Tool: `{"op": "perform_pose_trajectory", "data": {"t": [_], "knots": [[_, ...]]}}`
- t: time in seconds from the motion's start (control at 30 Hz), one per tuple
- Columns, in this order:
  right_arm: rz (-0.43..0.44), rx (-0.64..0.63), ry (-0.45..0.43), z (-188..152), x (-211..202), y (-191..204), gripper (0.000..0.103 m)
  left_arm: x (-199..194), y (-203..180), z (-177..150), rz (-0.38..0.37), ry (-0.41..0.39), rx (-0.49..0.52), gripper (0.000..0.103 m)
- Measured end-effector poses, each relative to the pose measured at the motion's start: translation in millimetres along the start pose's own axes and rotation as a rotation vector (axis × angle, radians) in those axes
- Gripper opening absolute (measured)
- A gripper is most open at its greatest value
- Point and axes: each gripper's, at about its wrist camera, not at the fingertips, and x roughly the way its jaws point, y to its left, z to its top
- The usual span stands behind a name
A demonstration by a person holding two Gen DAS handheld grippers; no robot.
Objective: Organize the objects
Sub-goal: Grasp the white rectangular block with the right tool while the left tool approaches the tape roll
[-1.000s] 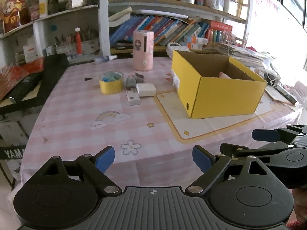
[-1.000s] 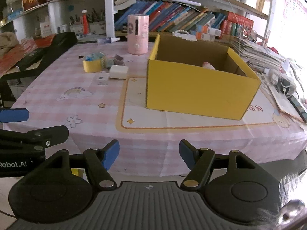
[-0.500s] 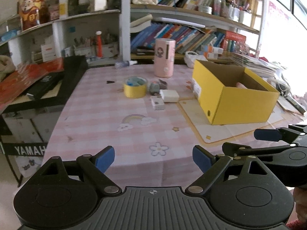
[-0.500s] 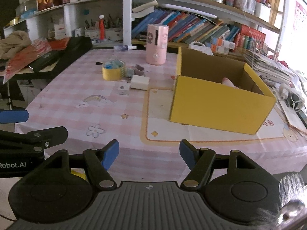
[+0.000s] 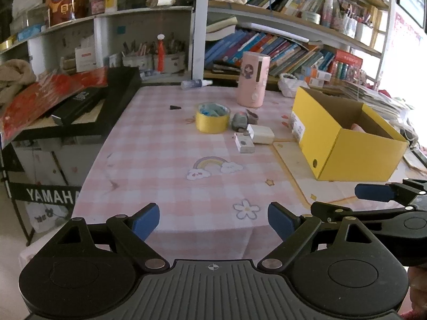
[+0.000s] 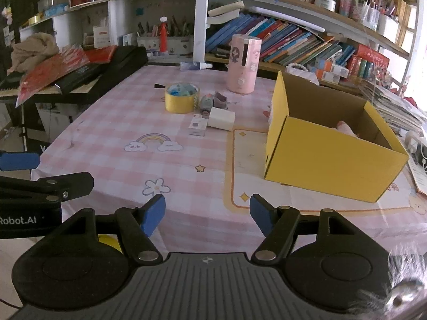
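At the bottom of the left wrist view, the left gripper [image 5: 213,222] hung with its blue-padded jaws spread wide and nothing between them, just short of the near edge of a pink checked tablecloth [image 5: 165,165]. The right gripper [image 6: 207,214], low in its own view, was likewise wide apart and empty, so neither tool had taken up an object yet; both seemed held back to survey the table. Right of centre stood an open yellow cardboard box [image 6: 331,160], likely the place for the loose things, with something pale pink just visible inside. Further up, in the middle of the frame, the objects to be sorted lay clustered together: a small flat card [image 6: 198,125], a white block [image 6: 221,118] touching it, small grey items [image 6: 210,101], and a yellow tape roll [image 6: 181,98]. Behind them stood a pink cylinder [image 6: 244,64], and beyond, crowded bookshelves [image 6: 293,40] filled the top.
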Motion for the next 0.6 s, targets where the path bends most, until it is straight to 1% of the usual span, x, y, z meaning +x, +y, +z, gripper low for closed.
{"op": "perform_pose_trajectory", "data": {"t": [0.17,0.4,0.53,0.6], "knots": [[0.005,0.003,-0.003,12,19,-2,0.068,16,5,13,0.012,-0.008,-0.002,0.090],[0.022,-0.027,-0.005,43,56,-4,0.067,52,14,40,0.031,-0.003,-0.034,0.090],[0.030,-0.039,-0.001,61,80,-8,0.065,72,16,58,0.034,-0.003,-0.045,0.089],[0.032,-0.037,-0.005,70,92,-11,0.062,82,16,67,0.036,-0.006,-0.048,0.089]]}}
